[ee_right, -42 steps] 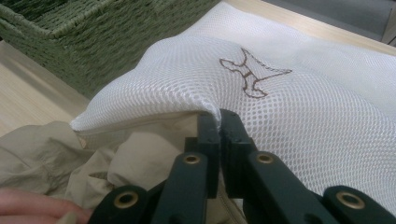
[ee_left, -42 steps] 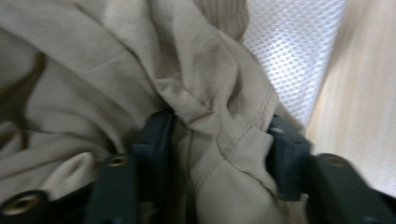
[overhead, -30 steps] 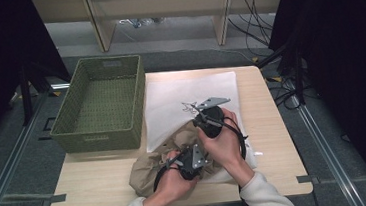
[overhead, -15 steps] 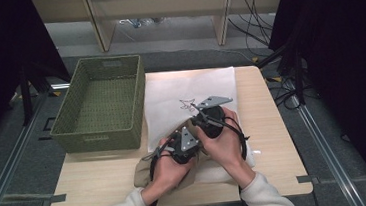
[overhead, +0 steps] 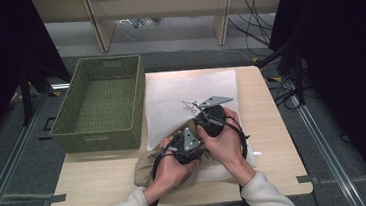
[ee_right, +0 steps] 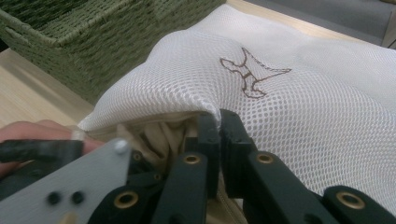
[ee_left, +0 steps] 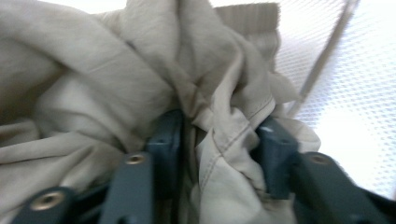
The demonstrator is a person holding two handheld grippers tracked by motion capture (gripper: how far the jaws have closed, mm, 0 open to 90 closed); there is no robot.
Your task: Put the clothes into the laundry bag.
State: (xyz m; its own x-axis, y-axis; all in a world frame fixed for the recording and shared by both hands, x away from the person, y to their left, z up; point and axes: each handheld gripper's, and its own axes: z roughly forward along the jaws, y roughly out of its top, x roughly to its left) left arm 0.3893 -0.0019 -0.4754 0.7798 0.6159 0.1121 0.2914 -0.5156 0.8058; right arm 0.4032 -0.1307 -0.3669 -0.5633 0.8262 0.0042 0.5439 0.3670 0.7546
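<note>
Beige garment point(ee_left: 116, 93) bunches between the half-open left gripper point(ee_left: 219, 144); right gripper point(ee_right: 218, 126) pinches mesh bag point(ee_right: 299, 107).

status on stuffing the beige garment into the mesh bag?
Done: the right gripper is shut on the mesh bag rim, lifting its mouth, and part of the garment is inside. In hand: left gripper, jaws just opened, cloth between them. Left: the bunch on the table outside the bag.

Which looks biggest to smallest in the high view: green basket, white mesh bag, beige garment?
1. Green basket and white mesh bag look alike; hands hide part of the bag.
2. Beige garment, smallest as it shows, partly hidden.
</note>
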